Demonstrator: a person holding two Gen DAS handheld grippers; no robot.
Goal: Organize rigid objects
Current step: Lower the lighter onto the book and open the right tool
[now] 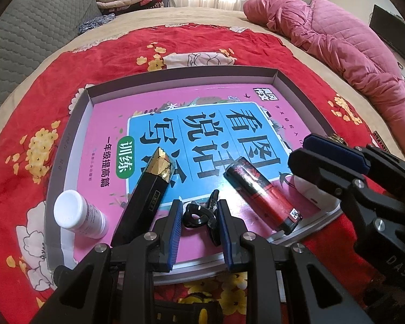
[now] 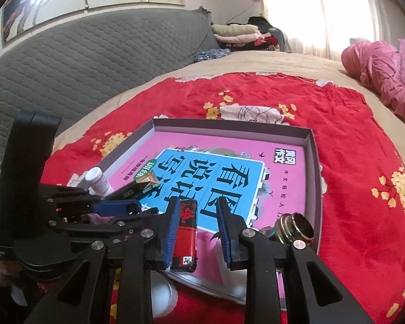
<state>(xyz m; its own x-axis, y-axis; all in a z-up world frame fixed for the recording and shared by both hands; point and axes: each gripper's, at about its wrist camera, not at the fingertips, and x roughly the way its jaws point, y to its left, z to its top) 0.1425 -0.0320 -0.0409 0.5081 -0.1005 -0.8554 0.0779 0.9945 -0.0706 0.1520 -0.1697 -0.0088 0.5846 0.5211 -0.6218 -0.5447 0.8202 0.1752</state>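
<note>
A red-and-black lighter [image 2: 185, 232] lies in a shallow box [image 2: 314, 162] on a pink book [image 2: 280, 189], on a bed — between the pads of the right hand-held gripper [image 2: 195, 232], whose jaws are opening; only the left pad sits against it. Just left, the left hand-held gripper [image 1: 199, 225] pinches a black clip [image 1: 195, 216]. A black-and-gold stick [image 1: 148, 191] and white bottle [image 1: 77, 213] lie further left.
</note>
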